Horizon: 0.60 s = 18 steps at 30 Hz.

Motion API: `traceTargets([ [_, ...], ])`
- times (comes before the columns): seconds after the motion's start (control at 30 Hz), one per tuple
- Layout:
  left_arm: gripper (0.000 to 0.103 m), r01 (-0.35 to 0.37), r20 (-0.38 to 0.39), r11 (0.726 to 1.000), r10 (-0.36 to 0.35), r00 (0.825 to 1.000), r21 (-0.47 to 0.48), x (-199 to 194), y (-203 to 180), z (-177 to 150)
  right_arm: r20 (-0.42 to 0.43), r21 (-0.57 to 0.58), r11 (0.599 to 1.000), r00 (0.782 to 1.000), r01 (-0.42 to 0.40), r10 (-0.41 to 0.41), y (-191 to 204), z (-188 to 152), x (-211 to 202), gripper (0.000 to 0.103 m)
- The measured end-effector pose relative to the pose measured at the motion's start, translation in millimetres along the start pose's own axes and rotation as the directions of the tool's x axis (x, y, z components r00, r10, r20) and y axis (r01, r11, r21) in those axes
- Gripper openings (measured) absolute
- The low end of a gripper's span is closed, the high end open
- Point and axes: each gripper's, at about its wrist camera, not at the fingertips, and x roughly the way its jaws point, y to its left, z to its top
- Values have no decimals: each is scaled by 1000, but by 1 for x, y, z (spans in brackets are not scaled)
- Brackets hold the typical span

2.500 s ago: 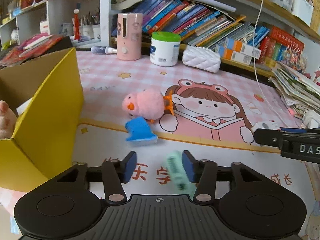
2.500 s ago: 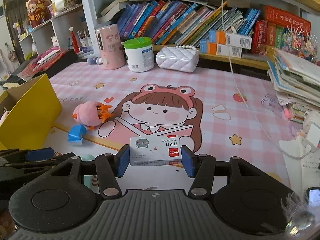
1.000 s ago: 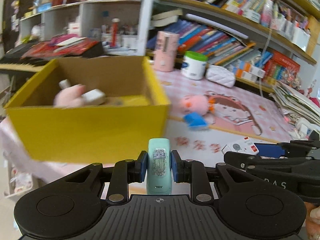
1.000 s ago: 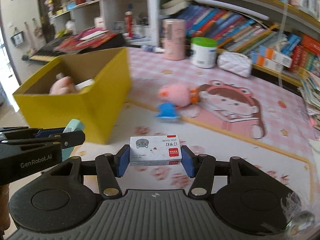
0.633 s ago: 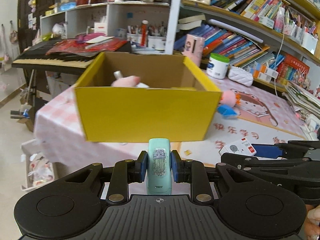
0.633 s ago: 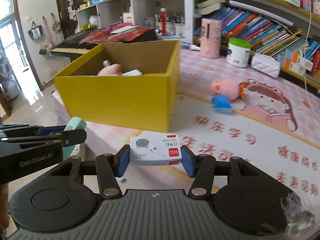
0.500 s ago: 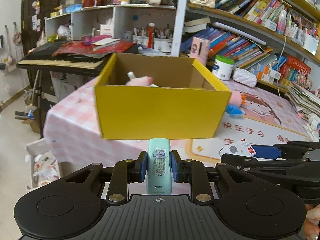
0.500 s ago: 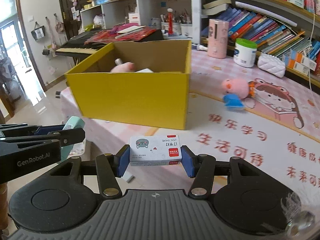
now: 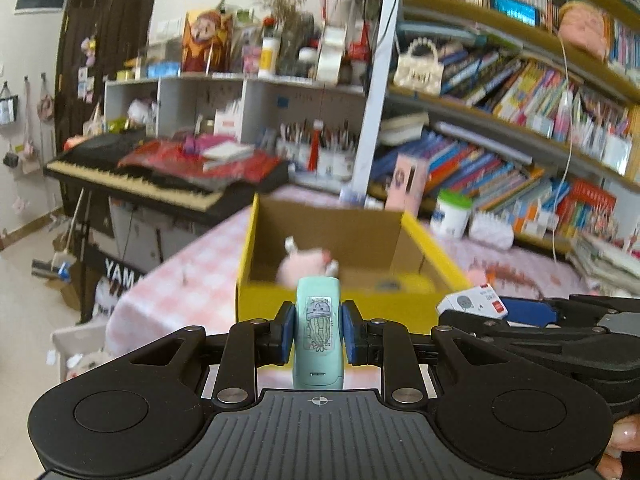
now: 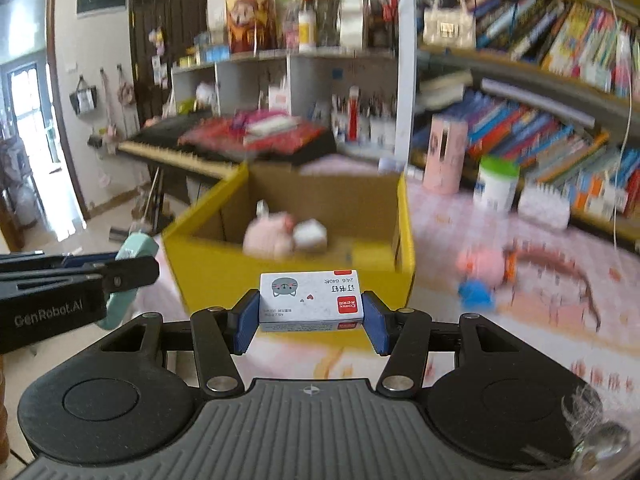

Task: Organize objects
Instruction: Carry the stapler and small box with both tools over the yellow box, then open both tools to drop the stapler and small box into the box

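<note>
Left wrist view: the left gripper (image 9: pixel 318 332) jaws remain clenched on the mint case (image 9: pixel 318 340); the yellow box (image 9: pixel 400 312), earlier broadside, now stands directly ahead. Right wrist view: the right gripper (image 10: pixel 310 320) jaws still clamp the staple box (image 10: pixel 311 300), the yellow box's interior now nearer beyond them.

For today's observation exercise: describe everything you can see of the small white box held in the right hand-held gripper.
The small white box looks like printed cardboard: a grey cat face, tiny hearts, upside-down text and red patches on its right end. It lies flat and crosswise, clamped at both short ends by the blue pads of the right hand-held gripper, held in the air before the yellow box, touching nothing else.
</note>
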Motion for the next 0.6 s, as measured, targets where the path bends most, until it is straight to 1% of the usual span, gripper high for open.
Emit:
traceTargets([
  [0.13,23,-2,44,1000,2,999,0,13,-2,18,66,-35,999,998,5,-3,-4,26,10,51],
  [0.27,23,-7,61,1000,7,998,4,28,-4,31,96,-56,998,995,1,4,-10,47,28,51],
  [0.47,23,-37,58,999,37,998,1,63,-9,46,82,-111,994,996,-16,25,-20,67,67,51],
  [0.6,23,-65,43,998,65,997,-3,87,-11,53,45,-143,989,998,-40,47,-29,76,96,51],
])
